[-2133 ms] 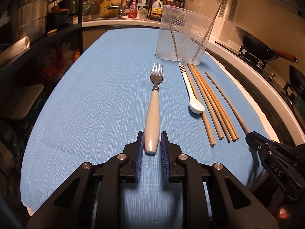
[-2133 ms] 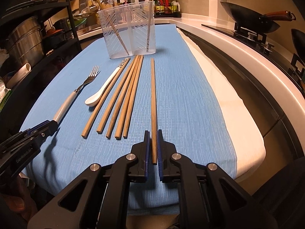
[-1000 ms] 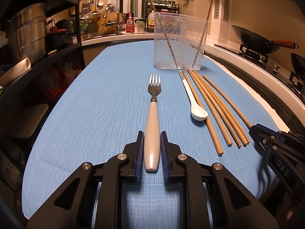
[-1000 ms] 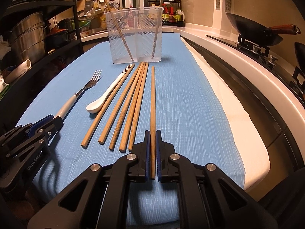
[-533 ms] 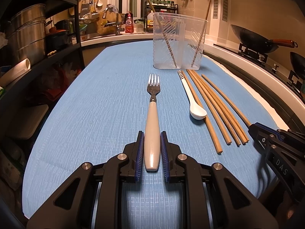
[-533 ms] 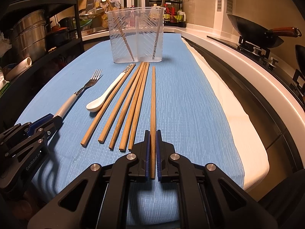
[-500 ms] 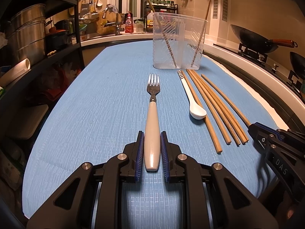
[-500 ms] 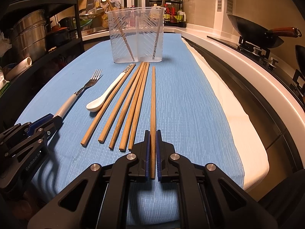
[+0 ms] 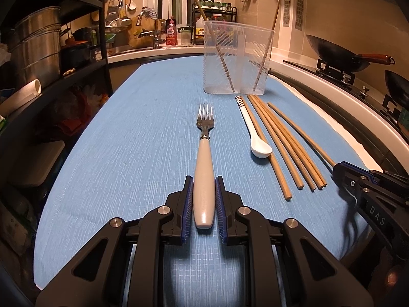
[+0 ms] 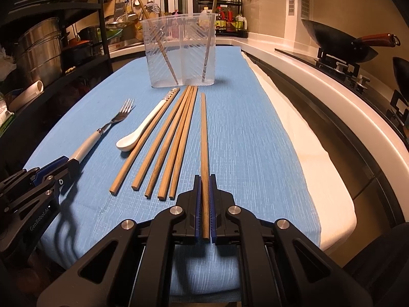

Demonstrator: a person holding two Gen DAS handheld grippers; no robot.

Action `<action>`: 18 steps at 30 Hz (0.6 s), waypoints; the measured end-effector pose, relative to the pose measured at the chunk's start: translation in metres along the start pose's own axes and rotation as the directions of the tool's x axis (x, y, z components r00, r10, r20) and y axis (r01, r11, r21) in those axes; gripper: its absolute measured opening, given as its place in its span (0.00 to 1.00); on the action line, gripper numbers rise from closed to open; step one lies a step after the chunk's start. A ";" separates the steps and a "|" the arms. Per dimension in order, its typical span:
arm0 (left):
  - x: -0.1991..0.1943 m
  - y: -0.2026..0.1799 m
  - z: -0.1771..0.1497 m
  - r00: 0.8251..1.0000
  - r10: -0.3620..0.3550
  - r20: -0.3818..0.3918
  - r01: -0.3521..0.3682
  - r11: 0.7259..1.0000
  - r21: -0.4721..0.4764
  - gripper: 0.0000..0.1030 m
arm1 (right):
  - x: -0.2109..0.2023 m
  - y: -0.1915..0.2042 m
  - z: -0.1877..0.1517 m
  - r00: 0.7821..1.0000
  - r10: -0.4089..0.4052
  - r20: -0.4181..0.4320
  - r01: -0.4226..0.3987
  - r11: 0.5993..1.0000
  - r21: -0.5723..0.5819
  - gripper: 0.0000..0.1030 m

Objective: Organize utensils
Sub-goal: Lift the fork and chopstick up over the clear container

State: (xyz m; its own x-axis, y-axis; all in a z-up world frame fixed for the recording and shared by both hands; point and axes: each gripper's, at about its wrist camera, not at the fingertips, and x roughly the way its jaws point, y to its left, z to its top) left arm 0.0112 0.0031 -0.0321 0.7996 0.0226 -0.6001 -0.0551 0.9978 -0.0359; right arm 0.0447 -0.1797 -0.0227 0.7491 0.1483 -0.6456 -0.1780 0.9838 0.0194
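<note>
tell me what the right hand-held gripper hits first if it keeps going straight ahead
Probably the clear utensil holder: the right hand-held gripper, shut on a chopstick, points at its right half, with bare blue cloth between.

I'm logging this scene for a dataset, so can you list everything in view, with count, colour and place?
fork: 1, white handle, steel tines, on the cloth, left of the spoon.
spoon: 1, white, striped handle end, between fork and chopsticks.
loose chopsticks: 5, wooden, side by side on the cloth.
gripped chopstick: 1, wooden, right of the rest.
holder: 1, clear plastic, far end, one chopstick in each compartment.
cloth: 1, blue, covering the counter.
woks: 2, dark, on the stove at right.
left gripper: black, blue pads, shut on the fork handle.
right gripper: same, shut on the chopstick.
</note>
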 end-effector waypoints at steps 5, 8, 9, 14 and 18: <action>-0.012 0.000 0.003 0.999 -0.008 0.033 0.008 1.000 0.000 0.17 | -0.016 -0.001 0.001 0.999 0.003 0.050 -0.003 1.000 -0.007 0.06; -0.021 0.000 0.006 0.998 -0.011 0.059 0.011 1.000 0.004 0.17 | -0.027 0.000 0.003 0.996 0.006 0.084 -0.005 1.000 -0.014 0.06; -0.024 0.000 0.007 0.998 -0.012 0.070 0.011 1.000 0.008 0.17 | -0.030 0.000 0.004 0.996 0.008 0.094 -0.006 1.000 -0.016 0.06; -0.042 -0.004 0.014 0.991 -0.012 0.134 0.008 1.000 0.030 0.17 | -0.053 -0.001 0.013 0.988 0.016 0.153 -0.010 0.999 -0.041 0.06; -0.058 -0.006 0.026 0.981 -0.022 0.192 0.015 0.999 0.039 0.17 | -0.075 -0.005 0.026 0.977 0.019 0.213 -0.007 0.998 -0.057 0.06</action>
State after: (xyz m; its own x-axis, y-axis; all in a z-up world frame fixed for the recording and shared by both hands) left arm -0.0190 -0.0023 0.0236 0.9008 0.0117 -0.4341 -0.0196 0.9997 -0.0138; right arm 0.0062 -0.1926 0.0453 0.8641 0.1847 -0.4681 -0.2191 0.9755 -0.0194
